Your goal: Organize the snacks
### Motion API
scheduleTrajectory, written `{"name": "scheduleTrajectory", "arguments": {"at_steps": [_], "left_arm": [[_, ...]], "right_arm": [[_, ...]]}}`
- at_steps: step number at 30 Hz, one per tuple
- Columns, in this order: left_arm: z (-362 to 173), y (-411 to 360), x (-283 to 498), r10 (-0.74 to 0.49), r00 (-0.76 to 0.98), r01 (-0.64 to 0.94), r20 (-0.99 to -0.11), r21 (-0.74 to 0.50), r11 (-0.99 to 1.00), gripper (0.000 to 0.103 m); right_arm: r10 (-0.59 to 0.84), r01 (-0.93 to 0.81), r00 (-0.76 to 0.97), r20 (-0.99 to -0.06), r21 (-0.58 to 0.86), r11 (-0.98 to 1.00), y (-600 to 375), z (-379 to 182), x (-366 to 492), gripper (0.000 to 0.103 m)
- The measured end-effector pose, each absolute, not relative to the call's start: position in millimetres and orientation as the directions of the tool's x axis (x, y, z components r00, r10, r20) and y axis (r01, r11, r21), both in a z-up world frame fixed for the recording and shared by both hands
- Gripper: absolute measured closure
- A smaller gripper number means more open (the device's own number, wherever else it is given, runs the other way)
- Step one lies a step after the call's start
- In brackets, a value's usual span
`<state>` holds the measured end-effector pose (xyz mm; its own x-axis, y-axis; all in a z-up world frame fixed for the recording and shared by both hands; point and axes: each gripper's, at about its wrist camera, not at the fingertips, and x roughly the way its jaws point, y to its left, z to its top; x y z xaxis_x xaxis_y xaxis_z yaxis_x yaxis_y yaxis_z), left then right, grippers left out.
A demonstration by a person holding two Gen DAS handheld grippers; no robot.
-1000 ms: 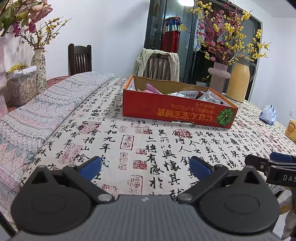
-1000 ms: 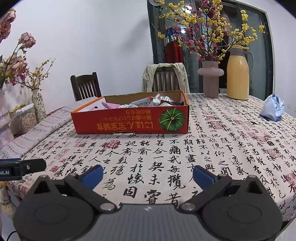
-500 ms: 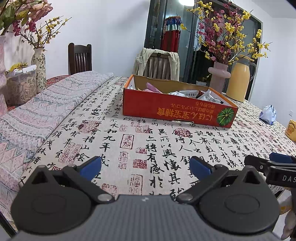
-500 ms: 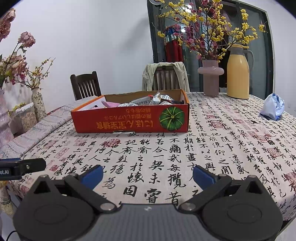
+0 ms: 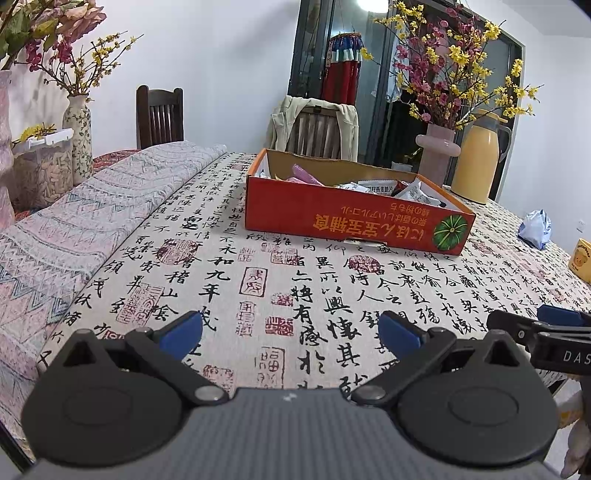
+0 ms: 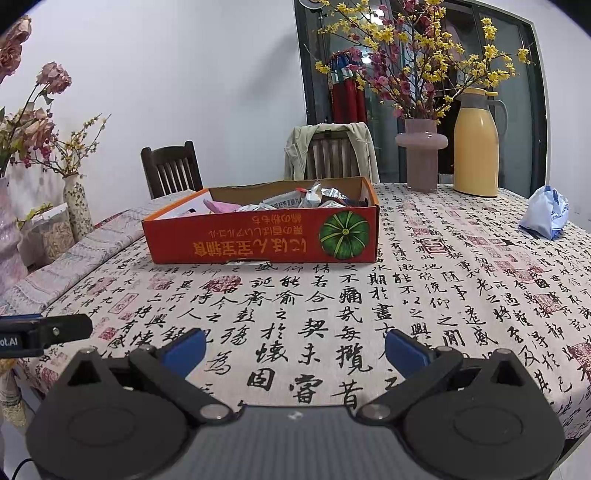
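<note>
Snacks (image 6: 295, 201) heaped in orange box (image 5: 354, 221) at 12 o'clock (loose, unsorted) | left gripper (image 5: 291, 330), right gripper (image 6: 295, 345) — spread wide, empty — low over counter (image 6: 424, 295), facing box.

Lighting: even, cool indoor light, brightest from a ceiling lamp (image 5: 370, 3) ahead of my left gripper (image 5: 290, 334). Shadows soft; focus sharp throughout. Fisheye bending and dark corners at the edges.
</note>
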<state>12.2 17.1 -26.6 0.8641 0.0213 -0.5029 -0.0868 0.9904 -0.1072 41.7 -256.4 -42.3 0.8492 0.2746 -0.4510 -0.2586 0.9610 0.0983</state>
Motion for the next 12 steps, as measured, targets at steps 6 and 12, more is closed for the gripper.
{"name": "scheduleTrajectory", "arguments": {"at_steps": [6,12], "left_arm": [[-25.6,18.5,12.1,0.032,0.868,-0.099,-0.496,-0.110,0.989,0.000],[-25.5,20.5,11.6,0.019,0.872,-0.095,-0.490,-0.130,0.987,0.000]], "right_arm": [[0.275,-0.258,0.849,-0.452,0.099,0.961,-255.9,-43.4,41.7,0.000],[0.274,-0.258,0.847,-0.456,0.099,0.961,-255.0,-46.7,39.8,0.000]]}}
